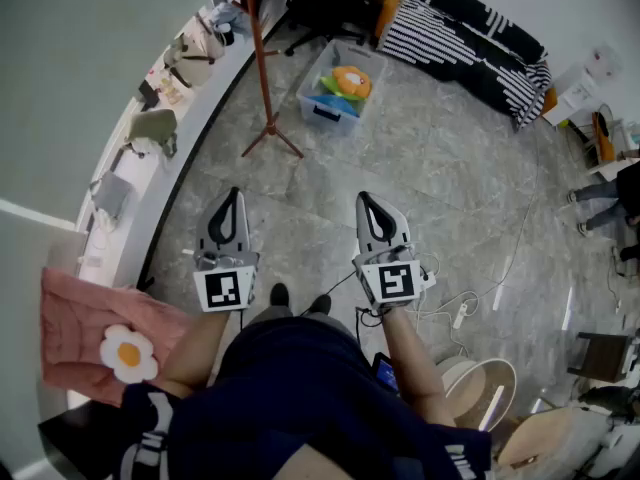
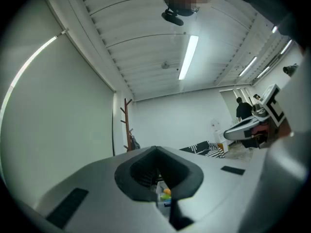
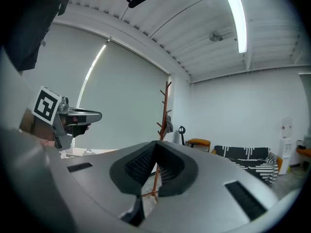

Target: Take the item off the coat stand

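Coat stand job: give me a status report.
Left gripper and right gripper shut, empty. Item hangs on coat stand, far ahead. Bin beside its base.

The stand (image 1: 260, 58) is cut at the head view's top edge; the dark item (image 3: 169, 122) on it is too small to identify; the left gripper (image 2: 156, 150) hides most of the bin (image 2: 164, 198).

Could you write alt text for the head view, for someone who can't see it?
Seen from above, a person holds the left gripper and right gripper, both shut and empty, out over a grey floor. Ahead stands a brown coat stand, with a clear bin of toys beside it and a striped sofa beyond.
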Tool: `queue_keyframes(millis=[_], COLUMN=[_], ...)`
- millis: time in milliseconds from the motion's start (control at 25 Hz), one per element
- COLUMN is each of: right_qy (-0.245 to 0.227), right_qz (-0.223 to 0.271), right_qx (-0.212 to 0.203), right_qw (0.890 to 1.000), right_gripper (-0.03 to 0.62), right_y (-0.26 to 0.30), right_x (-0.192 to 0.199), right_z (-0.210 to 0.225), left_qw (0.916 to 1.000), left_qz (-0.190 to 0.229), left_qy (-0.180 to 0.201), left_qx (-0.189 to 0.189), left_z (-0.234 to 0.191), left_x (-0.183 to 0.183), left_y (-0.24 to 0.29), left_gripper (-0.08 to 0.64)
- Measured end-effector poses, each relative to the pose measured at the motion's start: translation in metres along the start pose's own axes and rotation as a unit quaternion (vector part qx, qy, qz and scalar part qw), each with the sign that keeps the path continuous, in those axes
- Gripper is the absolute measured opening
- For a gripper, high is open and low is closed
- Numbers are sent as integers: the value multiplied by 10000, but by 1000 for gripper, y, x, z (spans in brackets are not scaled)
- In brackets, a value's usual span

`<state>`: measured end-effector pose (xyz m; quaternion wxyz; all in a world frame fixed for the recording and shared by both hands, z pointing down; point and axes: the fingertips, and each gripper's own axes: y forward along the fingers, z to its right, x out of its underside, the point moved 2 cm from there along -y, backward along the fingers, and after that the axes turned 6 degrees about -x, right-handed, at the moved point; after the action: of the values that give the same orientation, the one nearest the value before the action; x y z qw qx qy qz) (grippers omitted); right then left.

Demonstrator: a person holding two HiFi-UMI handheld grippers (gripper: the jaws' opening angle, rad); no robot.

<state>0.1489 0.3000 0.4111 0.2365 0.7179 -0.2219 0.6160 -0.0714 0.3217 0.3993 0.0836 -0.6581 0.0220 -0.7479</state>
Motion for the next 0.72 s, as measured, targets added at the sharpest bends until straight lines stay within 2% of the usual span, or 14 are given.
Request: queue_keyframes(millis=[720], right_qy=[-151], right_qz=[-113], right_qx=[26], right_qw=[9998], right_gripper=[18], right_y=[2], right_x=[16], right_z=[-2], left_qw=[10000], left_qz=[-42], left_qy=[-66], left_qx=[-41], left_z=[2], left_x=[3], left_y=[-2], left_gripper=[23])
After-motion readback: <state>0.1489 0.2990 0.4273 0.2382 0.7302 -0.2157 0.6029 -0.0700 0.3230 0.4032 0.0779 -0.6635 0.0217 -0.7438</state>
